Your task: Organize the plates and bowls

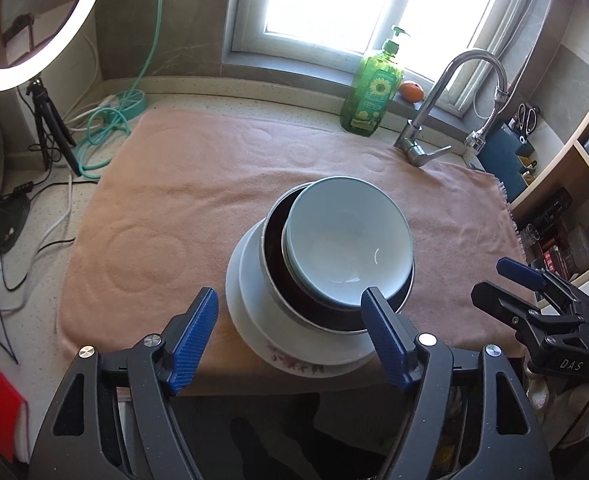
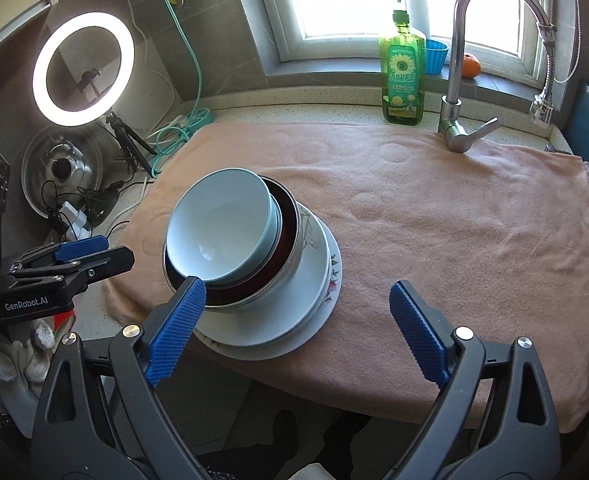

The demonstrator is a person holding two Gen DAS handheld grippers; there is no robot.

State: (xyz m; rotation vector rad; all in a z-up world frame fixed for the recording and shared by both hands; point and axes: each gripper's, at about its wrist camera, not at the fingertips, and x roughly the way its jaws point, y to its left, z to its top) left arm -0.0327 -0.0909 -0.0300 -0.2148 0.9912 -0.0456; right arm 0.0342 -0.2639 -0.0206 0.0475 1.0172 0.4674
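pale blue bowl [image 1: 348, 240] sits tilted in a dark steel-rimmed bowl [image 1: 278, 280], on white plates [image 1: 250, 304], near the front edge of the pink towel [image 1: 198, 200] covering the table. left claw [image 1: 290, 340] and right claw [image 2: 298, 332] both hang spread wide, holding nothing. judged best: nudge the blue bowl level before leaving the stack, pinching its rim gently. only the right view shows the blue cup [image 2: 436, 56] and pot lid [image 2: 60, 168]; only the left shows the scissors [image 1: 528, 116].
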